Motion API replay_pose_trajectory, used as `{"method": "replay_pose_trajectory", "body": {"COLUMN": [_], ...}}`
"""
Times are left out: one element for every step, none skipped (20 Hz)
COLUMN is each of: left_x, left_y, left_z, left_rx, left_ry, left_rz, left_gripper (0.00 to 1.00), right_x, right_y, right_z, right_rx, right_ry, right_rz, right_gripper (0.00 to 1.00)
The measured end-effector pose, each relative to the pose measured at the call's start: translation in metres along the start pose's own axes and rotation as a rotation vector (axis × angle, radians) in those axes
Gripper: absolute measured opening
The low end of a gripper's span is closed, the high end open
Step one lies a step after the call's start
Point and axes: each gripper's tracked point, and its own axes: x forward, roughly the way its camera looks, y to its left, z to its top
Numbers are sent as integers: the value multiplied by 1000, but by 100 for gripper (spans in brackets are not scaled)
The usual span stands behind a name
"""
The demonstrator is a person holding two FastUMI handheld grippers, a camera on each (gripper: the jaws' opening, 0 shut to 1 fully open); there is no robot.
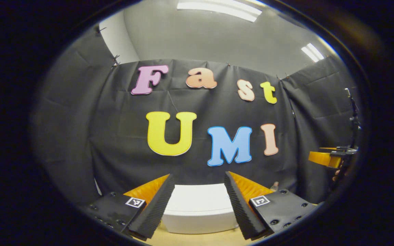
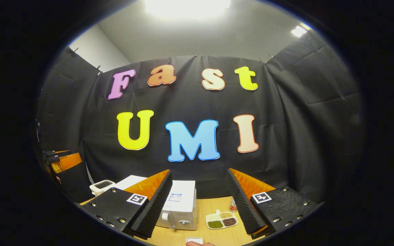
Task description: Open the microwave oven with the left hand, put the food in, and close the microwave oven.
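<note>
— So where do we stand with the left gripper (image 1: 199, 205)?

— We hold it with its jaws wide apart and nothing between them. In the left gripper view the microwave (image 1: 198, 208) sits straight ahead, its white top framed in the gap between the fingers, beyond the tips and not touched by either one. Below it we see a strip of the wooden table (image 1: 197, 238).

— And the right gripper (image 2: 197, 201)?

— Also spread wide and empty. In the right gripper view the microwave (image 2: 180, 205) lies ahead and to the left of the gap's middle, partly hidden behind the left finger (image 2: 152, 205); its front with the knob faces us, and the door looks closed, though we cannot tell for certain.

— Where is the food?

— We see a small white tray (image 2: 221, 219) with three compartments of grains or beans, on the table just right of the microwave, near the right finger but apart from it. A small jar (image 2: 233, 205) stands just behind it. At the very bottom edge a white dish (image 2: 194, 240) peeks in; what it holds we cannot tell.

— Anything else?

— A white appliance (image 2: 102, 186) sits left of the microwave. Far to the right in the left gripper view we catch the other gripper (image 1: 330, 158), too small to judge its jaws.
</note>
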Motion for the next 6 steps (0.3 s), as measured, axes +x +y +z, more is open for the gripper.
{"method": "replay_pose_trajectory", "body": {"left_x": [-4, -5, -6, -6, -7, -7], "left_y": [4, 9, 13, 15, 17, 19], "left_z": [3, 7, 8, 6, 5, 4], "left_rx": [-4, -7, -14, -21, -25, -28], "left_ry": [-8, -16, -19, -16, -13, -14], "left_rz": [-6, -12, -20, -27, -34, -41], "left_gripper": [96, 96, 96, 95, 95, 95], "right_x": [-3, -5, -7, -9, -11, -12], "right_y": [6, 12, 18, 22, 25, 29], "right_z": [2, 1, 0, 0, 2, 3], "right_rx": [1, 4, 6, 7, 9, 13], "right_ry": [-2, 0, 6, 10, 13, 13], "right_rz": [-4, -3, 2, 3, 3, 6], "right_gripper": [95, 95, 95, 95, 95, 95]}}
